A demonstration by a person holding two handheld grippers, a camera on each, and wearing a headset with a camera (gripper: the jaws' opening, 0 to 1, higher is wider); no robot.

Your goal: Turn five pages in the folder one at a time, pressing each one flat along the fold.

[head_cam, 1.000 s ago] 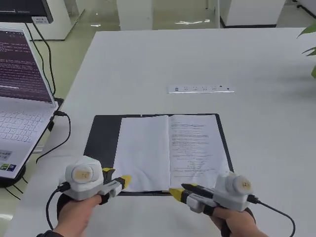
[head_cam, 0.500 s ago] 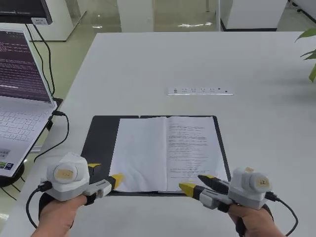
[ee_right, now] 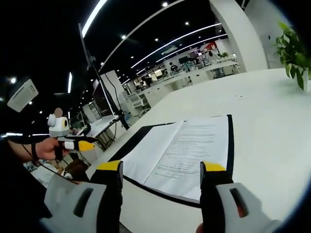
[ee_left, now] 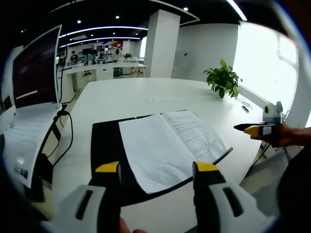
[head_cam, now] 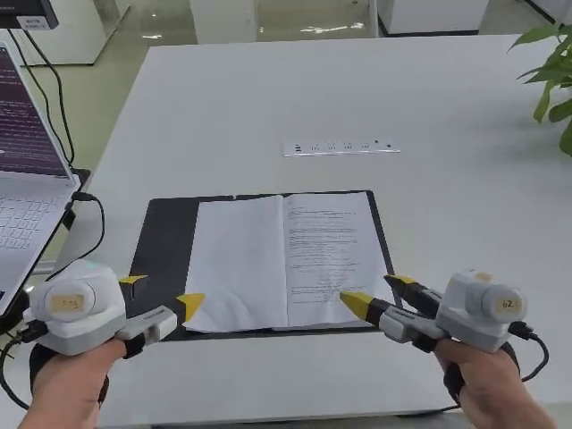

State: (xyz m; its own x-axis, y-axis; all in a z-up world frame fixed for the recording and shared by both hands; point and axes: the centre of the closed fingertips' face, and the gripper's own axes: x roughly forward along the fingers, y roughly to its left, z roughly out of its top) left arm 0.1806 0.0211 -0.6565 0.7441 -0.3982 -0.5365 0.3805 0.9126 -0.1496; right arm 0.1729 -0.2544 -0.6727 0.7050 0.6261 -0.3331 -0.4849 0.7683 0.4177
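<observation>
A black folder (head_cam: 165, 241) lies open on the white table, with a blank page (head_cam: 237, 259) on the left and a printed page (head_cam: 331, 250) on the right. It also lies ahead in the left gripper view as the folder (ee_left: 104, 141) and in the right gripper view as the folder (ee_right: 229, 141). My left gripper (head_cam: 161, 297) hovers open at the folder's near left corner. My right gripper (head_cam: 380, 292) hovers open over the printed page's near right corner. Both hold nothing. In their own views the left gripper (ee_left: 156, 170) and right gripper (ee_right: 163, 167) stand with jaws wide apart.
An open laptop (head_cam: 22, 179) with cables sits at the left table edge. A white power strip (head_cam: 341, 147) lies beyond the folder. A green plant (head_cam: 554, 71) stands at the far right. Bare table (head_cam: 465, 179) surrounds the folder.
Both grippers moved outward, the left one to the left and the right one to the right and forward over the page corner. The head camera tilted, shifting the scene.
</observation>
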